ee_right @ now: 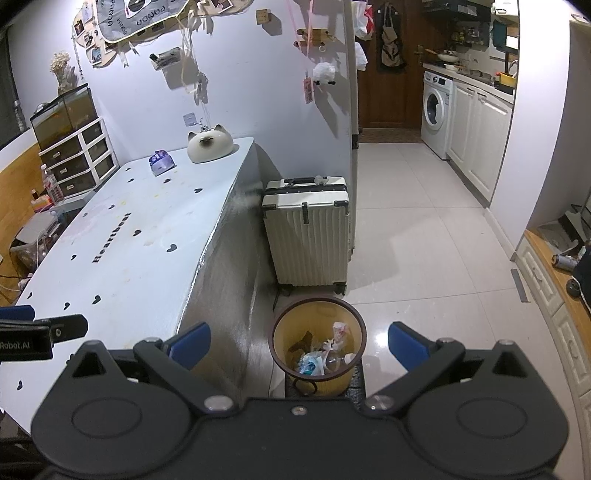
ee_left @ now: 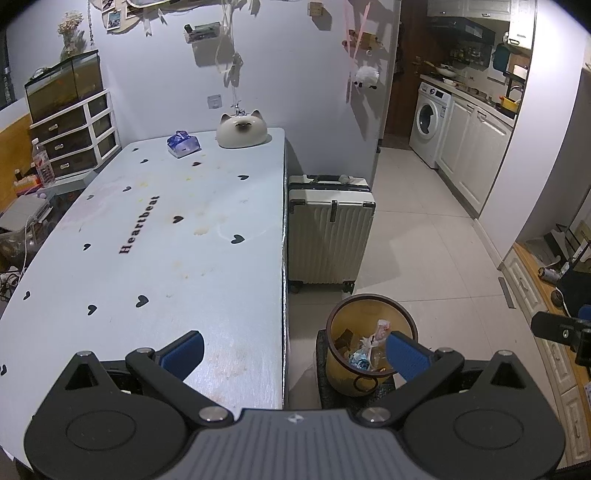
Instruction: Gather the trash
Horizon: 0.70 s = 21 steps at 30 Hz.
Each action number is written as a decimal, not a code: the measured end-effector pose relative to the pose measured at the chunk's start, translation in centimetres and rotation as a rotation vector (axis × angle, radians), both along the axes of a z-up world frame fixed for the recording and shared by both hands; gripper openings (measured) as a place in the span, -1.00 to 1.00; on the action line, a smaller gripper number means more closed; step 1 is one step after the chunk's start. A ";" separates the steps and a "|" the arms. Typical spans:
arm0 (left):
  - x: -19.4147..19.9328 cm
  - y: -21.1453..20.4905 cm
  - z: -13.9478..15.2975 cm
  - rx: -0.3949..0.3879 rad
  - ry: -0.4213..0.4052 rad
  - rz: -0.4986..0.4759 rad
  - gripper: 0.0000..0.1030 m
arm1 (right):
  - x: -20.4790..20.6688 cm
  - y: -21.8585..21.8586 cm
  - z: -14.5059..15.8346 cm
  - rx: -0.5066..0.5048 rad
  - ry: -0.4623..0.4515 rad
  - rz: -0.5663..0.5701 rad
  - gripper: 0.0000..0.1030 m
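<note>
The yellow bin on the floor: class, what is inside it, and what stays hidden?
Inside the bin lies crumpled rubbish: white and blue wrappers, something clear like a bottle, and a brown scrap. Anything beneath that top layer, and the bin's bottom, is covered and cannot be seen.

Heart-patterned white table (ee_left: 166, 258), yellow bin (ee_left: 371, 332)

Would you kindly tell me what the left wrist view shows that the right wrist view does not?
Only the left wrist view shows the open left gripper. Only the right wrist view shows the open right gripper and bags hanging beside the brown door. Both show the yellow translucent trash bin holding litter, the cream ribbed suitcase and the cat-shaped white ornament.
</note>
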State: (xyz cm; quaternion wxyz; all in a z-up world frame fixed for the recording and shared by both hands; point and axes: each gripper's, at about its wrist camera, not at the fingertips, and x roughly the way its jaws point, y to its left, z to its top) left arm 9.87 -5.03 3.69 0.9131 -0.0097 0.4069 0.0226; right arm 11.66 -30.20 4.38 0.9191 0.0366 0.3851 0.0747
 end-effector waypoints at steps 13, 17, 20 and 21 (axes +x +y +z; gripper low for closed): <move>0.8 0.1 -0.1 0.001 0.002 -0.003 1.00 | 0.6 0.0 -0.1 -0.001 0.001 -0.003 1.00; 0.8 0.1 -0.1 0.002 0.002 -0.004 1.00 | 0.6 0.1 -0.2 0.000 0.002 -0.003 1.00; 0.8 0.0 -0.1 0.002 0.002 -0.003 1.00 | 0.6 0.1 -0.3 0.000 0.001 -0.003 1.00; 0.9 0.0 -0.1 0.003 0.002 -0.002 1.00 | 0.6 0.1 -0.3 0.000 0.001 -0.003 1.00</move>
